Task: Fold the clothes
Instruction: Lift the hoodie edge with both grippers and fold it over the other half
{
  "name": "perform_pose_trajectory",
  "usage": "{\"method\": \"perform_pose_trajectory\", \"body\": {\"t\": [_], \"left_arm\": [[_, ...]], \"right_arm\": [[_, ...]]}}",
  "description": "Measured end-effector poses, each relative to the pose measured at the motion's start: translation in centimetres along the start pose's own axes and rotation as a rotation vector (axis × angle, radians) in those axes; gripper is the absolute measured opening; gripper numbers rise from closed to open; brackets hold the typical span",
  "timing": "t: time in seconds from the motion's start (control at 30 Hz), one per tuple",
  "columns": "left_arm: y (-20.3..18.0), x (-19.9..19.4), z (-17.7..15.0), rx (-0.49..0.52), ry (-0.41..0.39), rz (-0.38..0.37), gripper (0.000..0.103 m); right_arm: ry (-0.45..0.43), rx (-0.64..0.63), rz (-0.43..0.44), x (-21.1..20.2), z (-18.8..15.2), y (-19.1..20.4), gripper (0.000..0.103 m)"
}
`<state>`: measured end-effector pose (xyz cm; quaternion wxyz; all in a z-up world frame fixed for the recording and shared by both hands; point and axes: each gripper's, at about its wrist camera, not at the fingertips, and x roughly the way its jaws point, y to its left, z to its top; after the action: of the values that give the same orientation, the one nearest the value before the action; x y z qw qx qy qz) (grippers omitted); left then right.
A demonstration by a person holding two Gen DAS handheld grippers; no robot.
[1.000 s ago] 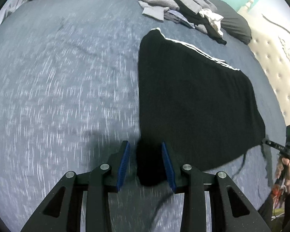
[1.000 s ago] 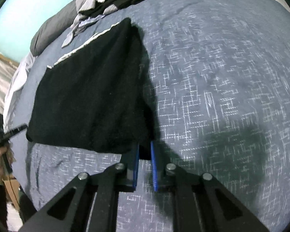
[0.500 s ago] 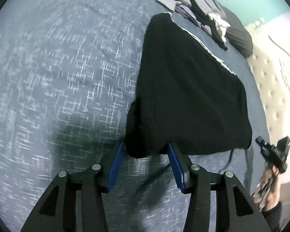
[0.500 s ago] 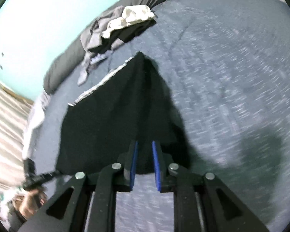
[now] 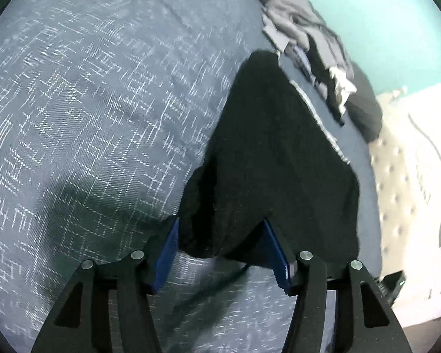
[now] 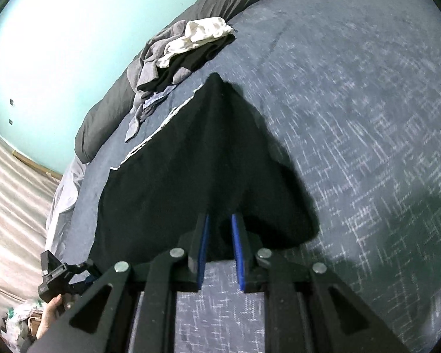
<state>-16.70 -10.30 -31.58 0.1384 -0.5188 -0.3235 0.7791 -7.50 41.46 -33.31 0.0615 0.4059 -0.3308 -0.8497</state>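
Left wrist: black garment's [image 5: 273, 158] near edge between widening left tool [image 5: 223, 253].

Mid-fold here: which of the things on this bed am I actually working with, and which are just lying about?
In the job:
- black garment, near edge lifted
- left gripper, jaws just been opening, cloth bunched between them
- right gripper, pinching the cloth

Lying about:
- pile of grey, white and dark clothes
- dark pillow
- blue bedspread
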Motion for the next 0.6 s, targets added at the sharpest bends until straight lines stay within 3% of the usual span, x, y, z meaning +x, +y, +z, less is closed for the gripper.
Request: {"method": "perform_pose_trajectory", "body": {"t": [0.1, 0.5, 0.57, 0.6], "left_arm": [[0.3, -0.2, -0.3, -0.029, -0.022, -0.022, 0.074], [0.0, 1.6, 0.5, -0.067, -0.056, -0.017, 0.073], [0.1, 1.6, 0.6, -0.07, -0.072, -0.018, 0.067], [0.1, 1.6, 0.6, -0.073, -0.077, -0.021, 0.056]], "right_arm": [[-0.001, -0.031, -0.002, 0.1, -0.1, 0.5, 0.015], [0.003, -0.089, 0.044, 0.7, -0.9, 1.9, 0.015], [0.005, -0.089, 0.041, 0.8, -1.1, 1.8, 0.015], [0.005, -0.09, 0.042, 0.8, -1.1, 1.8, 0.015]]}}
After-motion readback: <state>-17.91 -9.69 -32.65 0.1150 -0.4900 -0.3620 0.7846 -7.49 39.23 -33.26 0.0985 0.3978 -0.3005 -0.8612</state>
